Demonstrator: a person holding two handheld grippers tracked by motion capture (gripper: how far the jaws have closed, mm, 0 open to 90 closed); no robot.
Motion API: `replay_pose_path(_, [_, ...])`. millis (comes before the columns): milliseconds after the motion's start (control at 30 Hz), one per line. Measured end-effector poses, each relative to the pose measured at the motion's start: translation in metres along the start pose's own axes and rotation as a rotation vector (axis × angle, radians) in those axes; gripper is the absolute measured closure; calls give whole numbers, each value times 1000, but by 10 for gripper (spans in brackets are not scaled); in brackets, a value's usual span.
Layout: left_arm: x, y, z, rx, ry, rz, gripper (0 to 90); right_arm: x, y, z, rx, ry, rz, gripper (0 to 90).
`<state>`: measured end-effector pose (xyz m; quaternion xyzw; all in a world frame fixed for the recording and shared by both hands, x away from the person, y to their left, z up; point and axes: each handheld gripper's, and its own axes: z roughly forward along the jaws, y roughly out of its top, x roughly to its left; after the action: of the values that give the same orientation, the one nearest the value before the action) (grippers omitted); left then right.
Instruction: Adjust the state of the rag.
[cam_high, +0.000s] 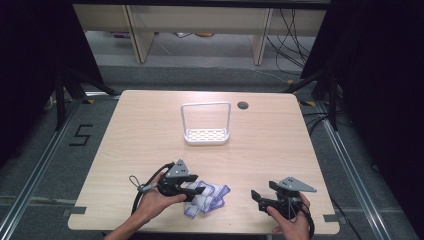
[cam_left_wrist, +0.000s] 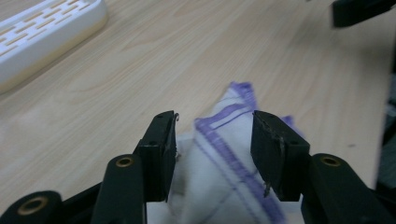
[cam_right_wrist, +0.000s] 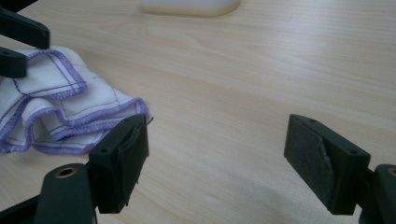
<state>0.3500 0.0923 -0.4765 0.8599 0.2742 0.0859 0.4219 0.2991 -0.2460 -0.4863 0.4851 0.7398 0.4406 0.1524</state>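
Both forearms come in over the near edge of the wooden table (cam_high: 150, 125). The person's left hand (cam_high: 152, 200) wraps the left gripper (cam_high: 195, 191) from behind and points it toward the right edge, low over the surface. The right hand (cam_high: 290, 222) holds the right gripper (cam_high: 256, 197) near the near right corner, aimed toward the left edge — the two tools face each other, well apart.

A crumpled white cloth (cam_high: 207, 197) with purple stitched borders lies by the near edge, between the grippers. In the left gripper view its jaws stand apart with a raised fold of the cloth (cam_left_wrist: 224, 154) between them; neither pad is seen pressing it. The high view hides that gap behind the gripper's grey plate.

The right gripper (cam_right_wrist: 215, 154), in its own view, is spread wide over bare wood, its left jaw just beside the cloth's (cam_right_wrist: 60, 107) purple hem — touching or not, I cannot tell.

A white slotted rack (cam_high: 206, 134) with a tall hoop handle stands upright toward the far edge, near the middle.
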Motion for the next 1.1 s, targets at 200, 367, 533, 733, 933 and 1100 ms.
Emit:
replay_pose_path(200, [4, -1, 2, -21, -41, -14, 794, 0, 0, 1, 7, 2, -3, 233])
replay_pose_path(367, [1, 8, -17, -108, -27, 29, 854, 0, 0, -2, 18, -18, 13, 234])
replay_pose_path(533, [5, 20, -43, -184, -33, 17, 854, -1, 0, -2, 9, -27, 6, 234])
replay_pose_path(733, [30, 22, -70, -257, -2, -41, 852, 3, 3, 0, -14, 11, 2, 254])
replay_pose_path(933, [37, 19, -68, -262, -7, -64, 852, 24, 11, 7, -29, 106, -18, 290])
replay_pose_path(1100, [45, 17, -67, -268, 4, -88, 851, 52, 25, 22, 11, 180, -164, 323])
